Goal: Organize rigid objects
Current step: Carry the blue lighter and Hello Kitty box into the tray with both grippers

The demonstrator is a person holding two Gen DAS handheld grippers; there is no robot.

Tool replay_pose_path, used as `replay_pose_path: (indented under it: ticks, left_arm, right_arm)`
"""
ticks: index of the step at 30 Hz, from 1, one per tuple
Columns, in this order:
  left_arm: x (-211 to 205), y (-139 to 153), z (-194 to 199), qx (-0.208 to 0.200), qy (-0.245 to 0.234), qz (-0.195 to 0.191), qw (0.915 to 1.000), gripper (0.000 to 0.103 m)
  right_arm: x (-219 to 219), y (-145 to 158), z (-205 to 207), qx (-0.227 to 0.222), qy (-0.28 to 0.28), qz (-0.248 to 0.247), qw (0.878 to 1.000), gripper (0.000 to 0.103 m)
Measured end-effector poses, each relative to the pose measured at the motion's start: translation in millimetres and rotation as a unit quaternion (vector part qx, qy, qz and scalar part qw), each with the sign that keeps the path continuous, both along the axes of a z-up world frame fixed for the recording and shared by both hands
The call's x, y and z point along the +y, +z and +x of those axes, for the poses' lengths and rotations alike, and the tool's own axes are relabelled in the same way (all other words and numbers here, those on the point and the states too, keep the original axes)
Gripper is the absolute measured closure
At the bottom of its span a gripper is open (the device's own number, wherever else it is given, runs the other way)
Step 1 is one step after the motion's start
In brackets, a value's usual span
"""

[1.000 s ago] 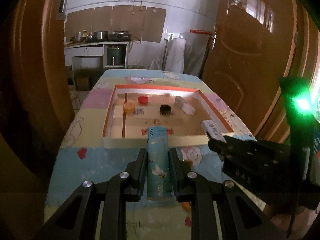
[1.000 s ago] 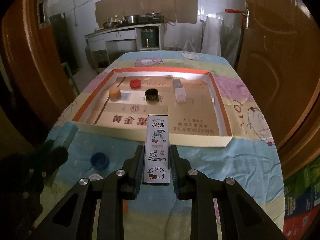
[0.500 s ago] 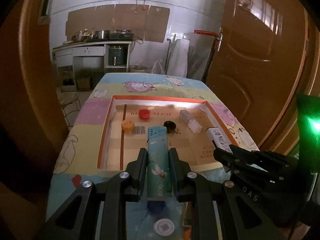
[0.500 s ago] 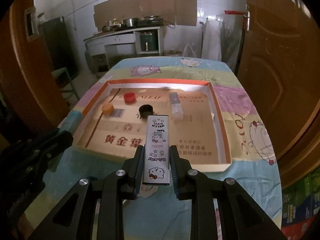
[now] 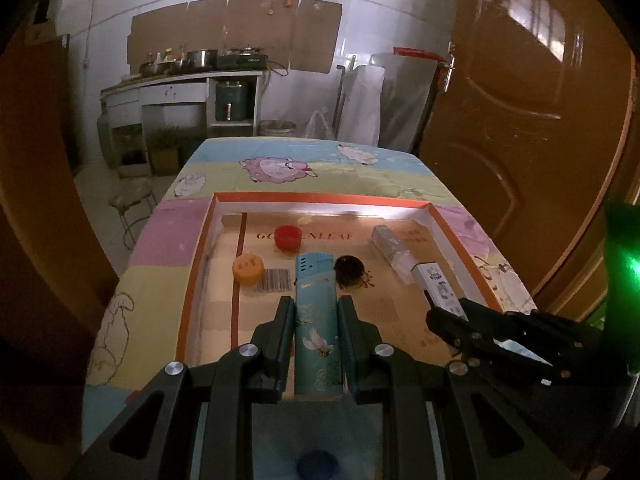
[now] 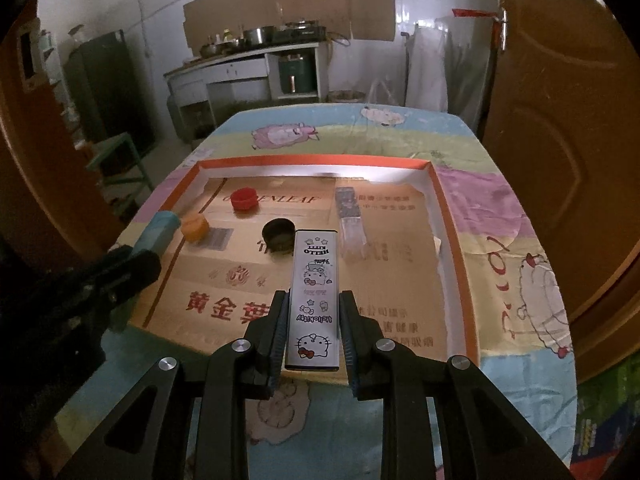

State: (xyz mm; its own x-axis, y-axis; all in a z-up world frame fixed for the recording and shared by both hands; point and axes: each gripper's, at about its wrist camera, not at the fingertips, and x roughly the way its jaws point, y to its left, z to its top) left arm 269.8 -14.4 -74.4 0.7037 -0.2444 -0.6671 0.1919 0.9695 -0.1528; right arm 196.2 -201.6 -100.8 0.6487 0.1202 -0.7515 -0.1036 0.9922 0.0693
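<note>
My left gripper [image 5: 314, 304] is shut on a teal lighter [image 5: 316, 320] and holds it over the near part of a shallow cardboard tray [image 5: 320, 199] with an orange rim. My right gripper [image 6: 314, 300] is shut on a white cartoon-printed lighter [image 6: 314, 300], also above the tray [image 6: 452, 240]. Inside the tray lie a red cap [image 5: 287, 237], an orange cap [image 5: 249, 268], a black cap [image 5: 349, 269] and a clear lighter [image 5: 394, 252]. The right gripper [image 5: 444, 312] with the white lighter [image 5: 436, 284] shows at the right of the left wrist view.
The tray sits on a table under a pastel cartoon cloth [image 6: 520, 264]. A blue cap [image 5: 318, 462] lies on the cloth near the front edge. A brown door [image 5: 532, 140] stands close on the right. A stool [image 5: 132, 200] and a kitchen counter [image 5: 180, 84] lie beyond the table.
Both grippers have moved forward over the table with their lighters; they were short of the tray's near wall and now hang above the tray floor.
</note>
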Motion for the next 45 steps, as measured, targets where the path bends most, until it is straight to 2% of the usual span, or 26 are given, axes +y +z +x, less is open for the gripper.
replay_pose_path:
  ticks: [17, 45]
  left_arm:
    - [-2.8, -24.0, 41.2, 0.028, 0.005, 0.011, 0.9995, 0.081]
    - [-14.9, -55.4, 57.0, 0.064, -0.002, 0.040, 0.9972, 0.081]
  right_arm:
    - [1.1, -20.2, 33.3, 0.017, 0.007, 0.005, 1.000, 0.077]
    - [5.4, -40.6, 46.4, 0.040, 0.010, -0.007, 0.999, 0.077]
